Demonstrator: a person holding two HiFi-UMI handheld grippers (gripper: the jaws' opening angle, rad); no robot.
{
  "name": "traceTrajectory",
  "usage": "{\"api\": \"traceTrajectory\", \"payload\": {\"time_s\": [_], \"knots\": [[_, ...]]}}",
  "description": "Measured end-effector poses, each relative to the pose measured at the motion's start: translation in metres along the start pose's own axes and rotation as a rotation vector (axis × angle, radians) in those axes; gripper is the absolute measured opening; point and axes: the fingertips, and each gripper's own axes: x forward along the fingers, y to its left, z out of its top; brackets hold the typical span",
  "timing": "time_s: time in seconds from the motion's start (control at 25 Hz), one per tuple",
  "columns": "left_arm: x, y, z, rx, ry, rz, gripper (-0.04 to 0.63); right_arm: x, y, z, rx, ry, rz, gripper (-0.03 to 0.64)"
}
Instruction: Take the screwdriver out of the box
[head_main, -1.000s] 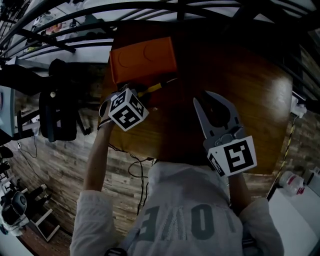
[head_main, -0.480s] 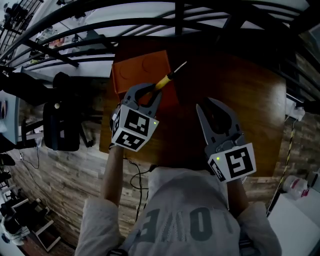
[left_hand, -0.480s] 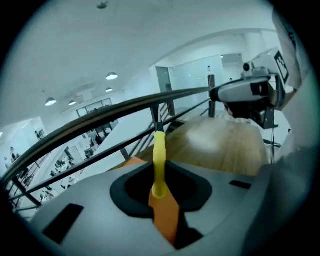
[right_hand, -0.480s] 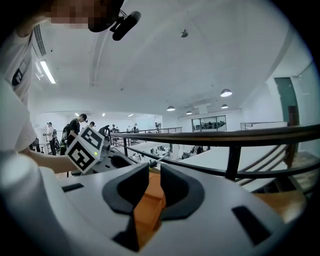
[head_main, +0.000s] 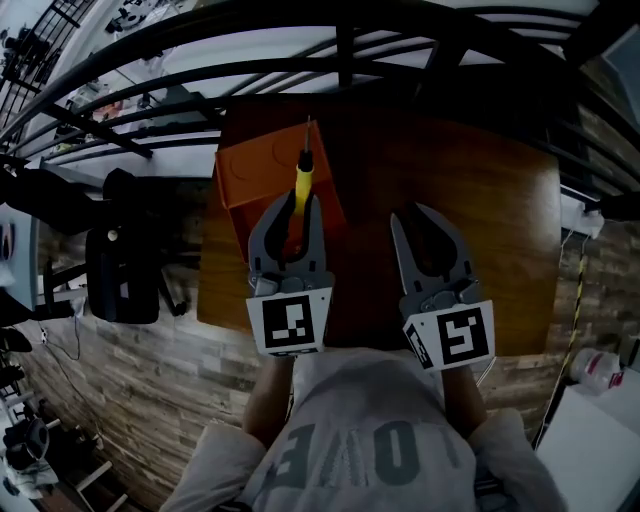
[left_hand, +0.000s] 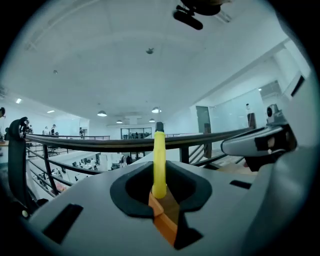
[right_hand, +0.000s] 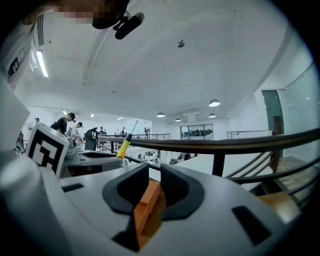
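yellow-handled screwdriver (head_main: 302, 182) sits clamped in the left gripper (head_main: 296, 206), raised over the orange box (head_main: 250, 160). the jaws pinch only the handle's rear end, so it could pivot or slip and drop. the right gripper (head_main: 421, 216) is slightly apart, empty.

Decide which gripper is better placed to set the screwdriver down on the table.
Left. The left gripper grips the screwdriver by its yellow handle above the box; the right gripper holds nothing.
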Motion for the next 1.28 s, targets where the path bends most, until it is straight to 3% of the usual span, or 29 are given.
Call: {"api": "traceTrajectory", "payload": {"time_s": [0.36, 0.96, 1.28], "knots": [[-0.017, -0.019, 0.004, -0.064, -0.019, 0.009, 0.081, -0.001, -0.005, -0.004, 0.013, -0.013, -0.059, 0.072], [-0.018, -0.019, 0.009, -0.059, -0.034, 0.008, 0.081, 0.001, -0.014, -0.012, 0.049, -0.001, -0.092, 0.06], [-0.018, -0.018, 0.008, -0.048, -0.031, 0.014, 0.081, -0.001, -0.017, -0.013, 0.018, -0.002, -0.105, 0.057]]}}
